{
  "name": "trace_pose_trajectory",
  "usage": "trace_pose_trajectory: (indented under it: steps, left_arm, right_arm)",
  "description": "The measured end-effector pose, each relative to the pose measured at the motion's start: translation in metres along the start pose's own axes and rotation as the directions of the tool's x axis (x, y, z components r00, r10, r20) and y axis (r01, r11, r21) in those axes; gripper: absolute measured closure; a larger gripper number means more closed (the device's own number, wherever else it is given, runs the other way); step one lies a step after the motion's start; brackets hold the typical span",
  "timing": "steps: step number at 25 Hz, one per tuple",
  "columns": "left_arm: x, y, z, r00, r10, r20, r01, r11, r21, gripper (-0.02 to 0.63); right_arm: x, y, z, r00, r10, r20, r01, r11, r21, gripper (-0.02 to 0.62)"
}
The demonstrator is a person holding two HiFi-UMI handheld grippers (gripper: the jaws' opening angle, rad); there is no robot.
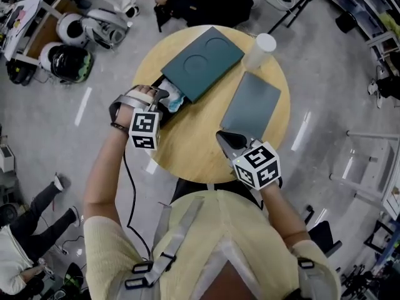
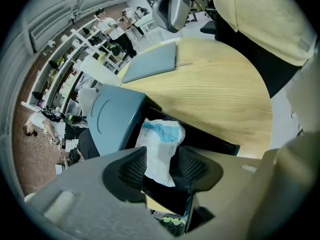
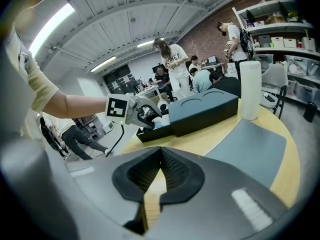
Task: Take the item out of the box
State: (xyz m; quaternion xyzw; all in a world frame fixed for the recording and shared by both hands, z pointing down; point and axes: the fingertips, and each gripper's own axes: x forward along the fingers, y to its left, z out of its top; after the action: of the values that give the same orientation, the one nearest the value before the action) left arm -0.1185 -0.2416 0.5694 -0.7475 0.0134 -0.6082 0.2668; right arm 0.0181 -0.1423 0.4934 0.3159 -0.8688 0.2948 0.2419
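A dark teal box lies on the round wooden table, and its black drawer is slid out at the left end. In the drawer lies a white and blue packet, also visible from above. My left gripper points steeply down into the drawer, its jaws wide apart on either side of the packet's lower end and not pressing it. My right gripper hovers over the table's near edge with its tips together and nothing in them.
A flat grey panel lies on the table right of the box. A white cup stands at the far right edge. Helmets and gear lie on the floor at left. People stand in the background.
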Motion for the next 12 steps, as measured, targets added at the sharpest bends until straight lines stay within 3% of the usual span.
trace_pose_trajectory:
  steps: [7, 12]
  left_arm:
    - [0.020, -0.001, 0.004, 0.999, -0.032, -0.041, 0.036, 0.995, 0.089, 0.399]
    - [0.023, -0.004, 0.003, 0.998, -0.043, -0.047, 0.048, 0.993, 0.112, 0.417]
  right_arm:
    - [0.001, -0.011, -0.002, 1.000, 0.020, -0.012, -0.019, 1.000, 0.014, 0.591]
    - [0.002, -0.015, -0.002, 1.000, 0.023, -0.009, -0.023, 1.000, 0.014, 0.591]
